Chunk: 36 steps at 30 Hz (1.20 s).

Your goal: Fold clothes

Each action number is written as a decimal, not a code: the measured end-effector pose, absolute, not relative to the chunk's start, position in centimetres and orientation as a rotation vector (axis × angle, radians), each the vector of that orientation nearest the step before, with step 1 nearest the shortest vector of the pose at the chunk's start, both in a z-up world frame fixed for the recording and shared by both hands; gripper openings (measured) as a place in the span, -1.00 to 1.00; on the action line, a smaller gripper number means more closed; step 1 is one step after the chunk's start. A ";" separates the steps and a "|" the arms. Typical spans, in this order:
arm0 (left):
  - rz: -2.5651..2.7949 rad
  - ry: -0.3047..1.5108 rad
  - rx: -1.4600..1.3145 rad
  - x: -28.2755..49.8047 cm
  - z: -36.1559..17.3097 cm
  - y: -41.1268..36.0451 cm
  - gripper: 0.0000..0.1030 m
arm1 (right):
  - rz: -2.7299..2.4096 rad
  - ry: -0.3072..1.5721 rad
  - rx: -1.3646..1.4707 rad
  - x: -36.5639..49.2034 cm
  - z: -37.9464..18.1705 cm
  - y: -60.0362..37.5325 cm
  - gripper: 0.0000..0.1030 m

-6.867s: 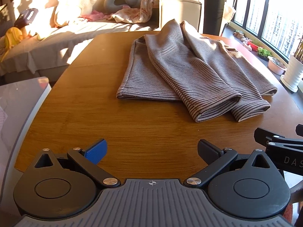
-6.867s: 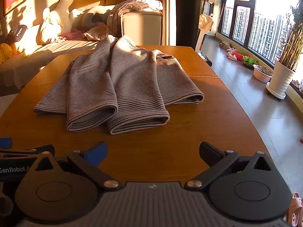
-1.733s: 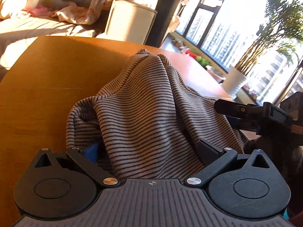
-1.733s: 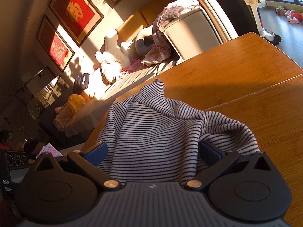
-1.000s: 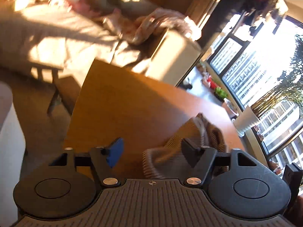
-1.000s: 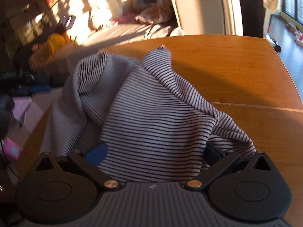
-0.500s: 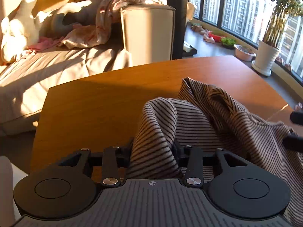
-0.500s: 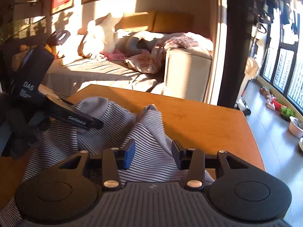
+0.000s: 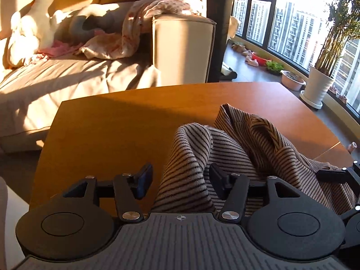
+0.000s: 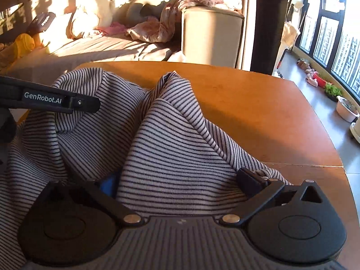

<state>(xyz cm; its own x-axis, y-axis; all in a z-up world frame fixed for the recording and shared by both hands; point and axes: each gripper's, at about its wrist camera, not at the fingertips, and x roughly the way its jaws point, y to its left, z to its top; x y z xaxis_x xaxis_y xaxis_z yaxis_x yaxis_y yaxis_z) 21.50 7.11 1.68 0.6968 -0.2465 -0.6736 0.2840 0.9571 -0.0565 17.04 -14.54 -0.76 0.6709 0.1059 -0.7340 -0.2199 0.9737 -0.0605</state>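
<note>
The striped garment [image 10: 157,139] lies bunched and peaked on the wooden table [image 10: 258,103], not flat and not folded. The left gripper [image 9: 177,180] is seen half open, a ridge of cloth standing between its fingers but not pinched. The right gripper [image 10: 180,180] is spread wide, with cloth draped over and between its fingers; nothing is clamped.

If a fold is intended, an edge should be taken by each gripper, and the cloth should be drawn flat before it is turned over.

The table is smooth, so cloth may slide. At 12 o'clock a sofa [image 9: 67,74] is seen, at 2 o'clock windows [image 9: 292,29] and a potted plant [image 9: 321,83].
</note>
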 end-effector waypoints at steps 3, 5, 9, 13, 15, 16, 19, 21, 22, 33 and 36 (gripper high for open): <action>-0.311 0.746 0.038 21.9 1.4 7.4 0.44 | 0.213 0.881 -0.115 17.9 -0.8 -15.2 1.00; -0.316 0.756 0.021 22.2 1.1 7.6 0.44 | 0.235 0.879 -0.105 17.9 -0.3 -15.6 0.93; -0.341 0.751 -0.013 21.9 0.7 7.8 0.33 | 0.244 0.703 -0.190 15.2 1.4 -15.4 0.13; -0.346 0.773 0.012 22.4 0.1 7.3 -0.30 | 0.276 0.676 -0.327 15.2 0.9 -14.6 -0.48; -0.341 0.775 0.030 22.9 0.1 7.7 -0.64 | 0.306 0.667 -0.412 15.5 0.6 -14.3 -0.64; -0.338 0.765 0.033 23.3 0.4 8.3 -0.68 | 0.296 0.639 -0.478 15.7 0.7 -14.4 -0.64; -0.249 0.739 -0.002 25.3 1.1 10.6 -0.77 | 0.179 0.494 -0.719 17.2 2.1 -15.8 -0.82; -0.191 0.736 -0.053 27.1 1.1 12.1 -0.77 | 0.065 0.461 -0.773 20.2 2.3 -17.7 -0.82; -0.161 0.734 -0.077 28.0 1.1 12.8 -0.76 | 0.009 0.458 -0.777 21.8 2.2 -18.8 -0.83; -0.170 0.660 -0.154 25.1 4.0 14.7 0.62 | 0.124 0.602 -0.202 19.3 4.3 -27.4 0.19; -0.296 0.606 -0.146 22.5 4.8 12.4 0.82 | 0.212 0.562 -0.266 15.1 4.5 -25.7 0.19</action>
<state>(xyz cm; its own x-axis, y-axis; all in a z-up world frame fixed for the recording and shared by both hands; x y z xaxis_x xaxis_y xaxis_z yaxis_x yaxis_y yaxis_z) 22.46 12.37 4.80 0.7814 -0.3153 -0.5386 0.2305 0.9478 -0.2205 15.14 -25.69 4.52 0.8261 0.1245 -0.5495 -0.2689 0.9442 -0.1903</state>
